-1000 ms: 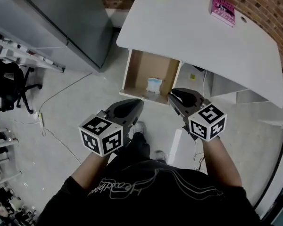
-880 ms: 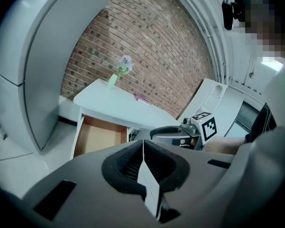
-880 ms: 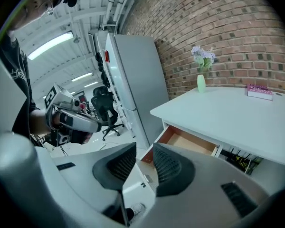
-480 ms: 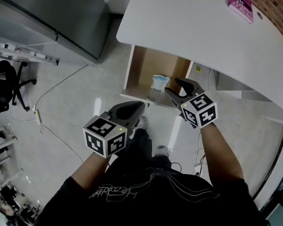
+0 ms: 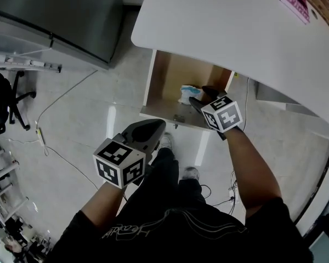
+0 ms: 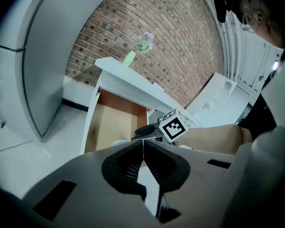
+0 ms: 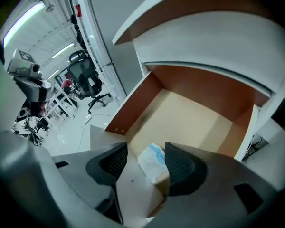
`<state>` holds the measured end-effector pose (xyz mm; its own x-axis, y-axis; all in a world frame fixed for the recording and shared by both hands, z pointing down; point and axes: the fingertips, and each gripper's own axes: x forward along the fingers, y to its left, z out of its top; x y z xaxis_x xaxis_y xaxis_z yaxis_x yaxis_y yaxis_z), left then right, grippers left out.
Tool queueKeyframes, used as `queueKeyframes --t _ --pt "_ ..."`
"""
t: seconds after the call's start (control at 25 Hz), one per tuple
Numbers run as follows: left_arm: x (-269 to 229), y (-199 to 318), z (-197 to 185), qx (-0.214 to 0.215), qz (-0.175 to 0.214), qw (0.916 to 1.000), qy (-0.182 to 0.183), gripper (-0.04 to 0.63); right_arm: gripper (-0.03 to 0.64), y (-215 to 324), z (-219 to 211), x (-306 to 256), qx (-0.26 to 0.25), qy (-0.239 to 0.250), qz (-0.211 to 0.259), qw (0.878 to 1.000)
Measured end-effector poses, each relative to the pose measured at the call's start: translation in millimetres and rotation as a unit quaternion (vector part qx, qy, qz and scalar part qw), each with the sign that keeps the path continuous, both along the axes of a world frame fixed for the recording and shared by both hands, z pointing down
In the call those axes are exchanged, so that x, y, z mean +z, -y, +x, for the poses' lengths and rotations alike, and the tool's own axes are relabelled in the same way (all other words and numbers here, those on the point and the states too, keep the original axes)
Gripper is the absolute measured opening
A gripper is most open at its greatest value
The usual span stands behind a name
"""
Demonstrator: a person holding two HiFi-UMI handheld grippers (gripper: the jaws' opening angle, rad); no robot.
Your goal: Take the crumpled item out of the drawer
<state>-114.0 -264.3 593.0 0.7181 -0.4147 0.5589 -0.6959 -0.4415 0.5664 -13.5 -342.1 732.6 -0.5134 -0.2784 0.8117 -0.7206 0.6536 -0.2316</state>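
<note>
Grey floor [image 5: 98, 108] fills the left of the head view. A white desk [image 5: 225, 26] spans the upper right, and its wooden drawer [image 5: 151, 86] stands pulled open just below the desk edge, near the centre. The crumpled item [image 5: 186, 93], white and blue, lies in the drawer's lower right corner, close to the front wall. The right gripper [image 5: 200, 95] points down into that corner. Its jaws have just been opening and stand wide apart, with the item showing between them, not clamped. The left gripper [image 5: 155, 126] hangs at lower centre, outside the drawer and over the floor, its jaws together with nothing between them.
</note>
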Motion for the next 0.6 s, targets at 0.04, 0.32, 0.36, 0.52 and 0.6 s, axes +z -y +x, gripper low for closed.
queueKeyframes --t 0.04,0.32,0.36,0.52,0.6 --pt "5.9 1.4 -1.0 0.001 -0.004 1.0000 -0.001 0.027 0.232 1.4 -0.4 10.5 0.004 -0.005 -0.010 1.000" --pt "35.4 10.5 -5.4 -0.003 -0.020 0.9998 -0.005 0.028 0.238 7.8 -10.5 71.6 -0.013 -0.061 -0.056 0.996" --pt "37.7 11.9 -6.1 -0.003 -0.021 0.9998 -0.006 0.027 0.239 8.5 -12.5 78.0 -0.020 -0.070 -0.061 0.995" --pt "43.9 17.5 -12.0 -0.004 -0.021 0.9997 -0.007 0.027 0.241 10.4 -14.6 100.6 -0.034 -0.111 -0.078 0.990" --pt "47.0 20.6 -15.0 -0.006 -0.022 0.9997 -0.009 0.027 0.241 10.3 -13.4 111.1 -0.037 -0.125 -0.086 0.988"
